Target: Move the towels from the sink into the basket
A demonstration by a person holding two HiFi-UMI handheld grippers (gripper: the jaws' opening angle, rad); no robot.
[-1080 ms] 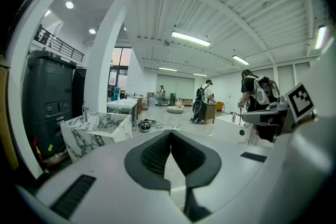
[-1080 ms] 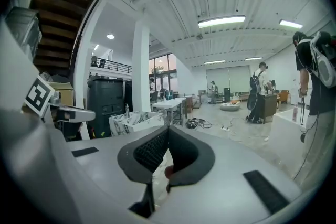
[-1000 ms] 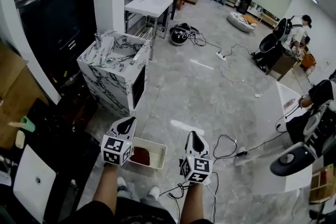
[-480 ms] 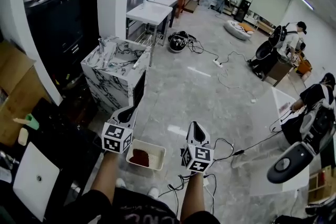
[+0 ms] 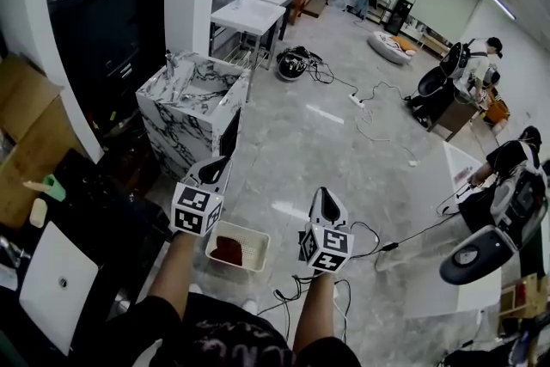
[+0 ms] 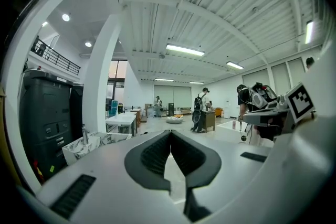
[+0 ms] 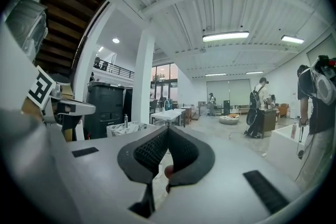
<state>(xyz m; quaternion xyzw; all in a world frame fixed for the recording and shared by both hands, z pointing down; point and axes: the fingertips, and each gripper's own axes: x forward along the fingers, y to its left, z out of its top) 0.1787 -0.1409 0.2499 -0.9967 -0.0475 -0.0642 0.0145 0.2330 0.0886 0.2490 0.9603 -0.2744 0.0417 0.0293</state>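
**Both grippers shut and raised, one towel in the basket**

Head view: The left gripper [image 5: 218,168] and right gripper [image 5: 324,198], each white with a black-and-white marker cube, are held out level above the grey stone floor [image 5: 344,142]. Between and below them sits the cream plastic rectangular basket [image 5: 261,243] on the floor, with a dark red towel [image 5: 227,251] lying in its left part. Ahead and to the left stands the white-and-black marbled sink block [image 5: 191,112], well apart from the basket; whether any towel lies in it cannot be told. Beyond it is a white sink table with a curved tap [image 5: 248,12].

Left gripper view: The black ribbed fingers [image 6: 152,155] meet at their tips with nothing between them. The marbled sink block [image 6: 88,143] shows low on the left.

Right gripper view: The black ribbed fingers [image 7: 149,152] also touch at the tips. A small pinkish patch shows in the gap behind them; what it is cannot be made out. The sink block [image 7: 126,128] stands to the left.
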